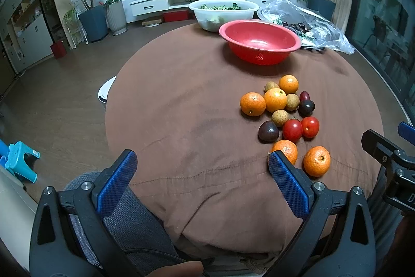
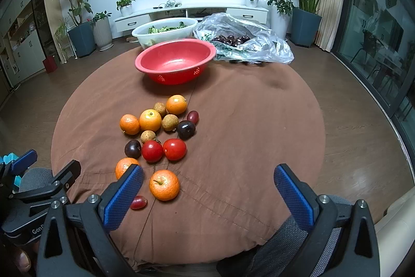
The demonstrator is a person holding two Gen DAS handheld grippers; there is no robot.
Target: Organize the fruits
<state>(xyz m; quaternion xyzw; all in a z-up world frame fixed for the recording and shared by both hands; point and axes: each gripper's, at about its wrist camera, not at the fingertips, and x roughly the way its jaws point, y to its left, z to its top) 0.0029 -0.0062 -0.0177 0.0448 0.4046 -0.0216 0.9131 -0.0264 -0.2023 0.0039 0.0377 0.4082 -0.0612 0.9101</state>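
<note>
A pile of fruit lies on the round brown-clothed table: several oranges, two red tomatoes, dark plums, tan longans and a red grape. An empty red bowl stands behind the pile. My left gripper is open and empty, low over the table's near edge, left of the fruit. My right gripper is open and empty, near the front oranges, its left finger beside the grape.
A white bowl of greens and a clear plastic bag with dark cherries sit at the table's far side. A blue stool stands on the floor at left. Potted plants and a TV cabinet line the far wall.
</note>
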